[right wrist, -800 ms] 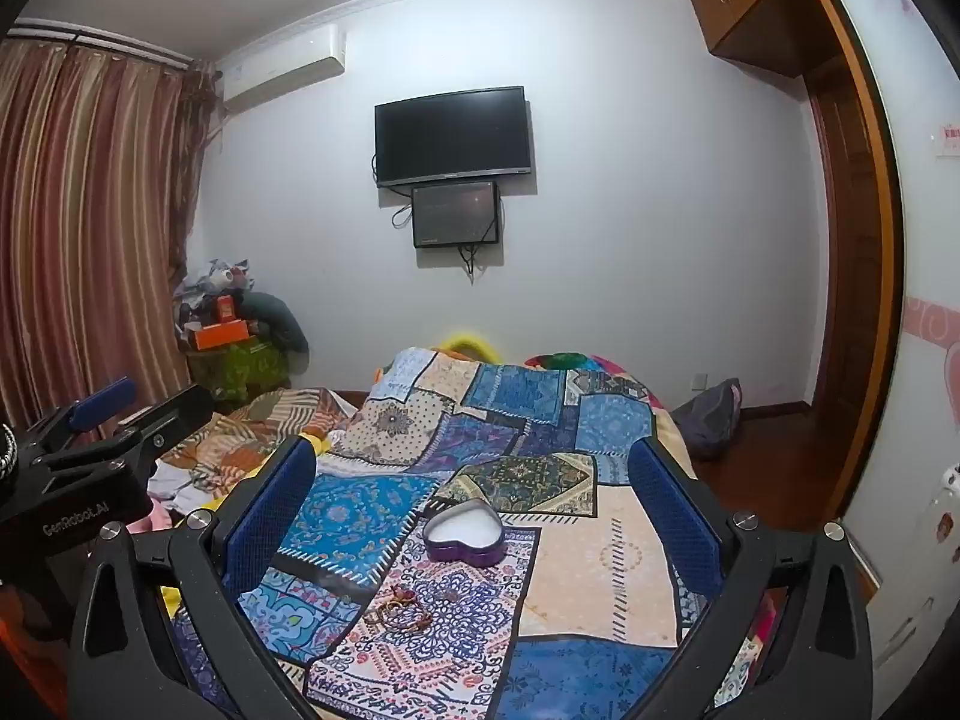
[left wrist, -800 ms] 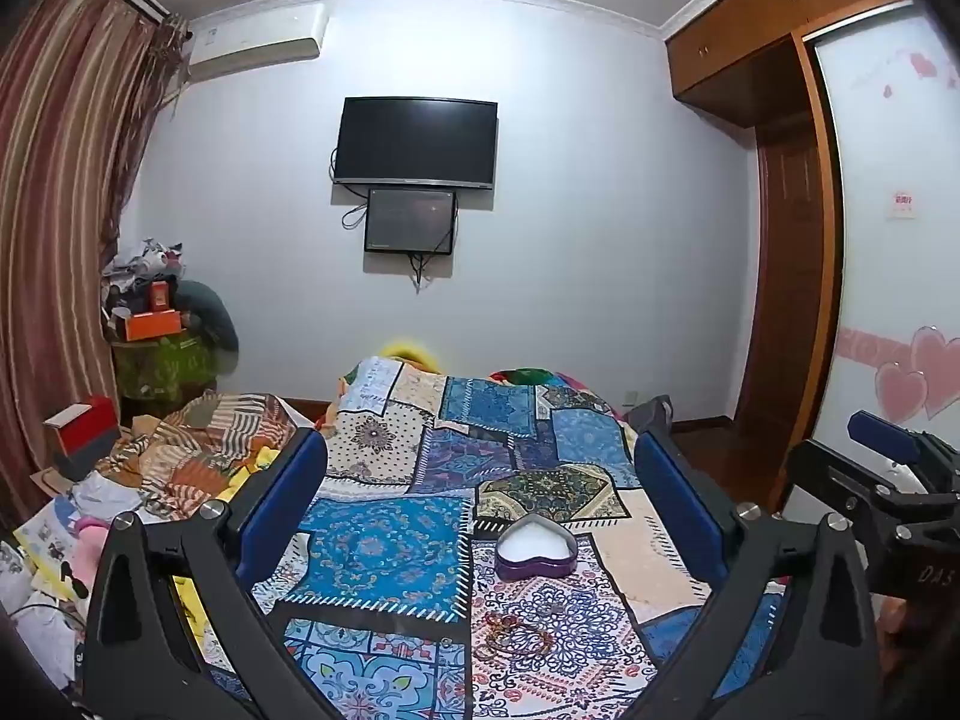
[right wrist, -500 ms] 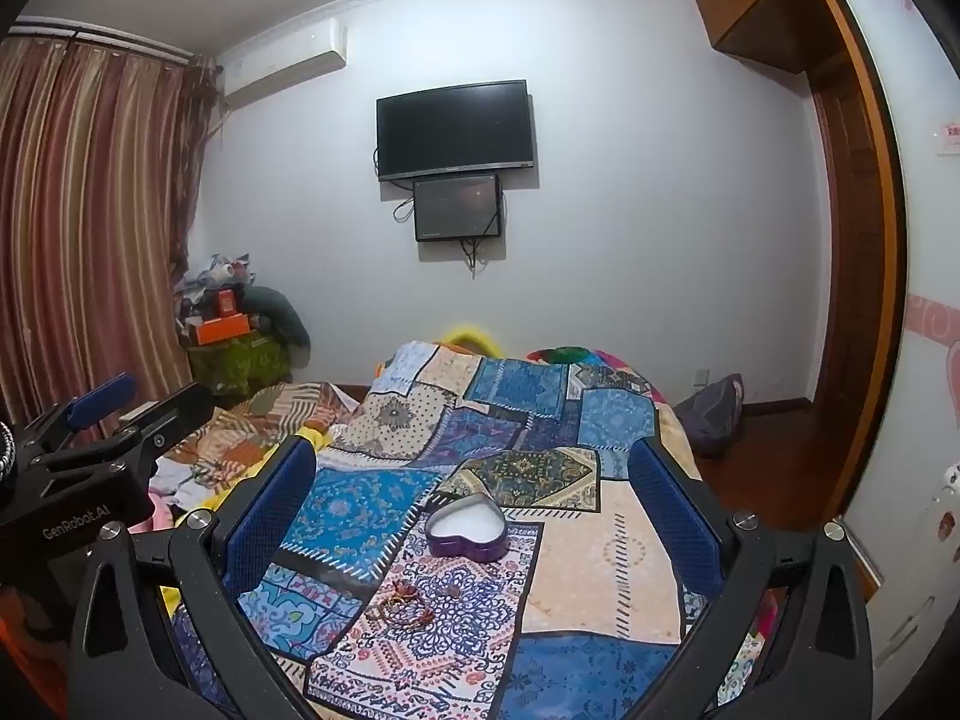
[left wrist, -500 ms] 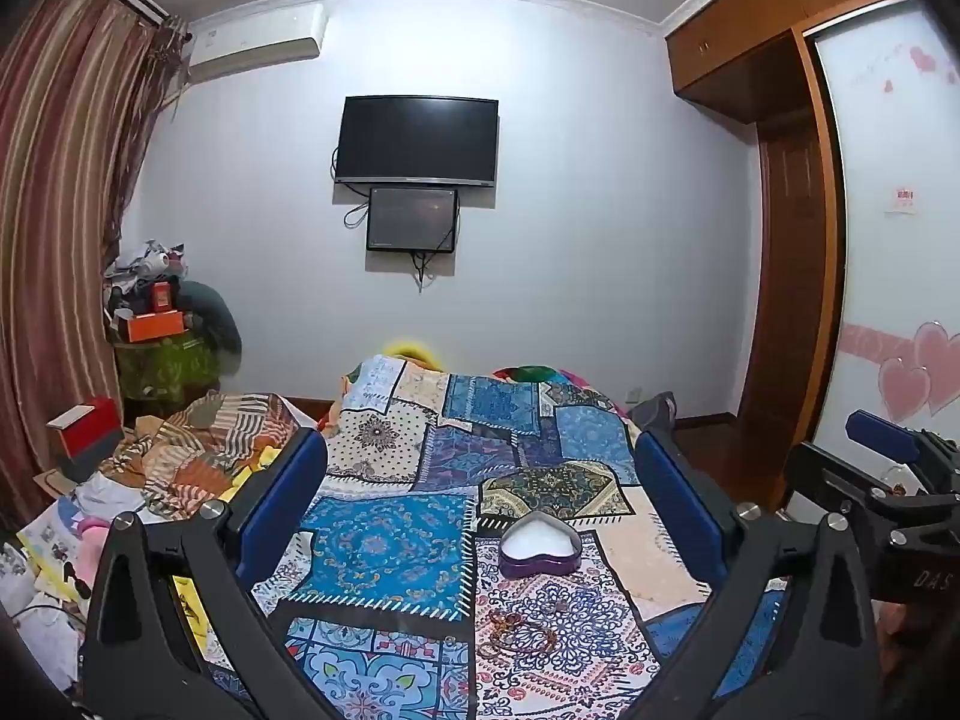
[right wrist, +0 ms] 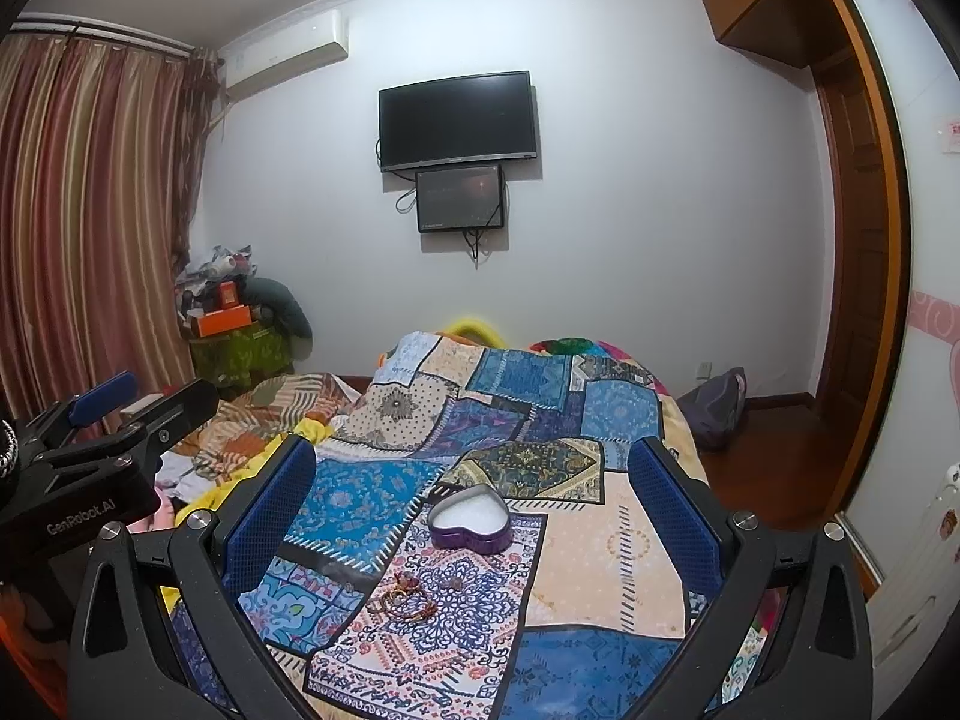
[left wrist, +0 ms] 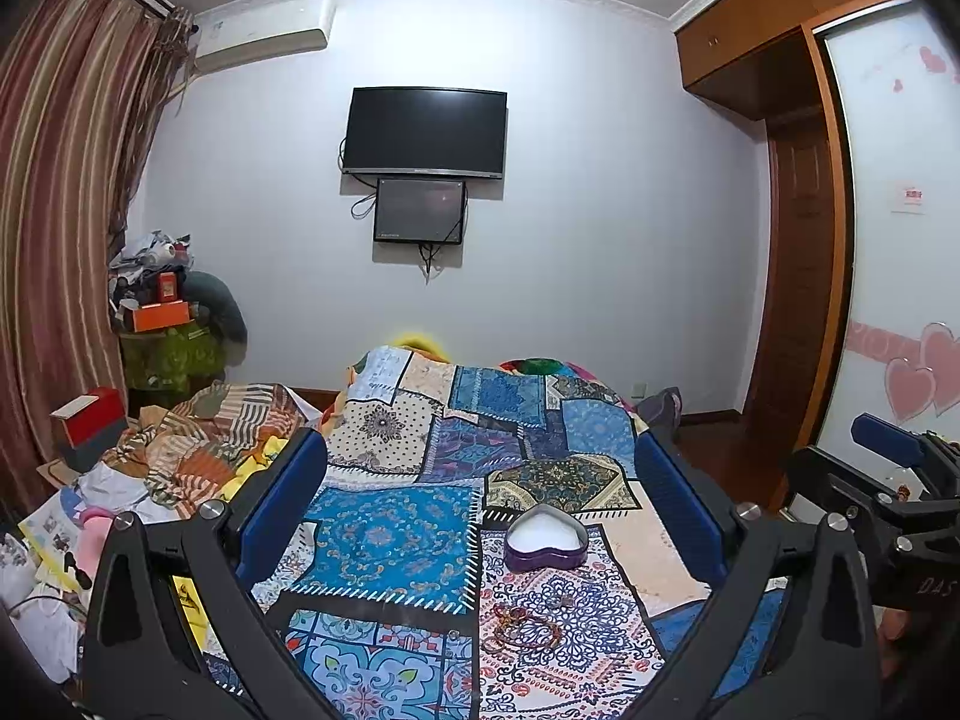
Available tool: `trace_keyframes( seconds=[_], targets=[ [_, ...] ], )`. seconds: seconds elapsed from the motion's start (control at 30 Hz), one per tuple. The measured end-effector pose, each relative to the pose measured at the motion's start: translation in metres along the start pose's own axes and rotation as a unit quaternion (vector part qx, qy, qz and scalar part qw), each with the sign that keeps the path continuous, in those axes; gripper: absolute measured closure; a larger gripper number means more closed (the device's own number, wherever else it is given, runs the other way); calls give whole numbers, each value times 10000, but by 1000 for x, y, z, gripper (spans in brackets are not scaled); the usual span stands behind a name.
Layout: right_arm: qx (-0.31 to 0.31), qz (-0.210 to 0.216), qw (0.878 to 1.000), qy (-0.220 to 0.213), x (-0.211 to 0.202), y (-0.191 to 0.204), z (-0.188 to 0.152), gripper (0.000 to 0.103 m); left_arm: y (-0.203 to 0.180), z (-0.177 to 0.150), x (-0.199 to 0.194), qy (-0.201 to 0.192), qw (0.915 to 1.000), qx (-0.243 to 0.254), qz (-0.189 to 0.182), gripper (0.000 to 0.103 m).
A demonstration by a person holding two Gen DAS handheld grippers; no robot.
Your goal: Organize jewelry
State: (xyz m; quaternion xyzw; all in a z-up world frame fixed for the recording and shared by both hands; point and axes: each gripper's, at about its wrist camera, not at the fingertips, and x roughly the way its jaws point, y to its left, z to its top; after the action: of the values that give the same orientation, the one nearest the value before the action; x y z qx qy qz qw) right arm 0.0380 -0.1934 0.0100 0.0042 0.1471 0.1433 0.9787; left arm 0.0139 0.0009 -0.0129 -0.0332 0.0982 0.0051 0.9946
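Observation:
A purple heart-shaped tin (left wrist: 545, 539) with a white inside lies open on the patchwork bedspread (left wrist: 384, 540); it also shows in the right wrist view (right wrist: 470, 520). A small heap of bracelets (left wrist: 521, 629) lies on the spread in front of the tin, and shows in the right wrist view (right wrist: 403, 597) too. A small ring-like piece (left wrist: 561, 601) lies beside the heap. My left gripper (left wrist: 480, 468) is open and empty, held above the bed. My right gripper (right wrist: 471, 462) is open and empty, to the right of the left one.
A pile of striped cloth and papers (left wrist: 198, 444) lies left of the bed. A stack of boxes and bags (left wrist: 162, 324) stands in the far left corner by the curtain (left wrist: 54, 210). A wooden door (left wrist: 798, 276) and a dark bag (right wrist: 717, 405) are on the right.
Both views have shifted slightly; the tin and bracelets sit a little lower and nearer in frame. Both grippers stay open and empty.

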Motion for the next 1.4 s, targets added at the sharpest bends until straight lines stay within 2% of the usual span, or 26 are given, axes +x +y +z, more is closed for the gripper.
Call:
trace_keyframes(
  seconds=[1.4],
  targets=[
    [22, 1, 10000, 36, 2, -2, -2, 0, -1, 1, 4, 93, 10000, -22, -7, 0]
  ],
)
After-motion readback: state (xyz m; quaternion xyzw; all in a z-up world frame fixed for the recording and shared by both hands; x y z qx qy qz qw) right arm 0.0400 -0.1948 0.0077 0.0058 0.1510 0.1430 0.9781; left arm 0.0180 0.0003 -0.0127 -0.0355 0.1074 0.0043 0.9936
